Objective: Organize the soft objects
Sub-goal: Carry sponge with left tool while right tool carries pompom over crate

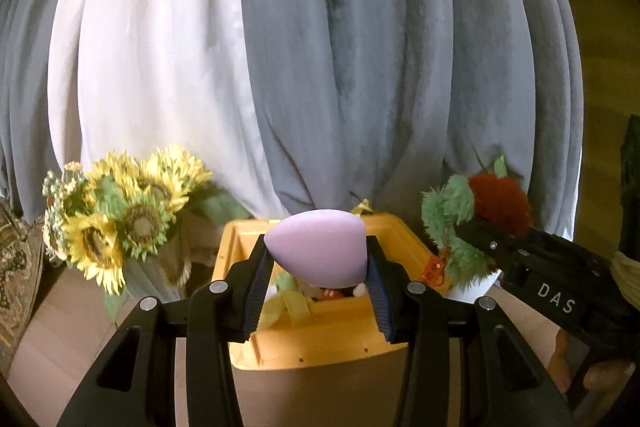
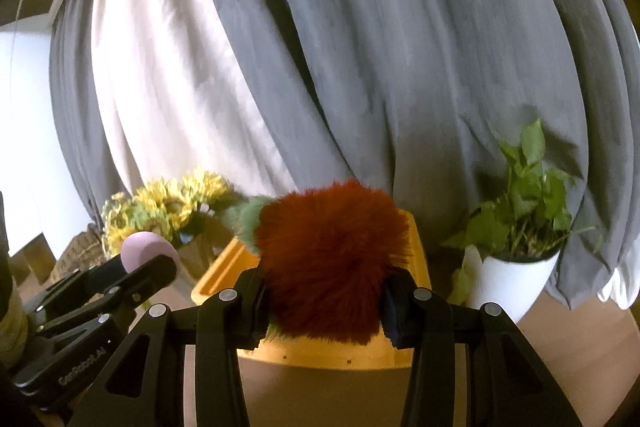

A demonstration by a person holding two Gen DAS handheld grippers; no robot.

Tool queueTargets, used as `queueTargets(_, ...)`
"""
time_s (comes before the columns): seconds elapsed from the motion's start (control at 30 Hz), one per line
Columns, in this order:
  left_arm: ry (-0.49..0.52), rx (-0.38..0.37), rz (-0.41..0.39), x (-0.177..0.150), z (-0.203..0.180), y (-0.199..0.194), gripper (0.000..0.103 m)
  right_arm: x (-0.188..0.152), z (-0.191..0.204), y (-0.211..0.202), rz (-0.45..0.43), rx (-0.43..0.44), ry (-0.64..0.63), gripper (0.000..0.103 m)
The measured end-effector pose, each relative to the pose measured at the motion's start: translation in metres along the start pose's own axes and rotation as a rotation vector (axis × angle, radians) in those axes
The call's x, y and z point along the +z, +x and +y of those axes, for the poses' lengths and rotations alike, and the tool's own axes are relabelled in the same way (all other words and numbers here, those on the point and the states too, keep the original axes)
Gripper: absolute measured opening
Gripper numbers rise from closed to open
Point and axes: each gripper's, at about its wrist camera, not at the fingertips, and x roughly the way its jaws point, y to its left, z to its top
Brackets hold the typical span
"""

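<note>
We have L gripper pinching egg directly over bin; R gripper, clamping pom, sits off bin's right.

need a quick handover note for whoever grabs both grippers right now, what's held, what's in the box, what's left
Left gripper: shut on the lilac egg-shaped sponge, held over the open yellow box.
Right gripper: shut on the red and green furry plush, held at the box's right side.
Done: some soft items already lie in the box; what they are is unclear.
Left: lower and release both pieces into the box.
Nearby: sunflowers, potted plant.
</note>
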Motion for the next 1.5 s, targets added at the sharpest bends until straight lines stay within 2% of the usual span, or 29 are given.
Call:
queueTargets(0.53,0.017,0.032,-0.022,0.025,0.013,0.034,0.044,0.025,0.005,0.031,-0.032,-0.023,-0.016,0.045)
queueTargets(0.83,0.025,0.043,0.001,0.031,0.022,0.065,0.044,0.031,0.001,0.061,0.000,-0.048,-0.023,0.045)
queueTargets(1.23,0.009,0.043,0.108,0.020,0.036,0.120,0.044,0.025,-0.009,0.107,0.078,-0.095,-0.028,0.045)
queueTargets(1.5,0.012,0.019,0.224,0.005,0.040,0.156,0.045,0.014,-0.016,0.131,0.168,-0.139,-0.033,0.045)
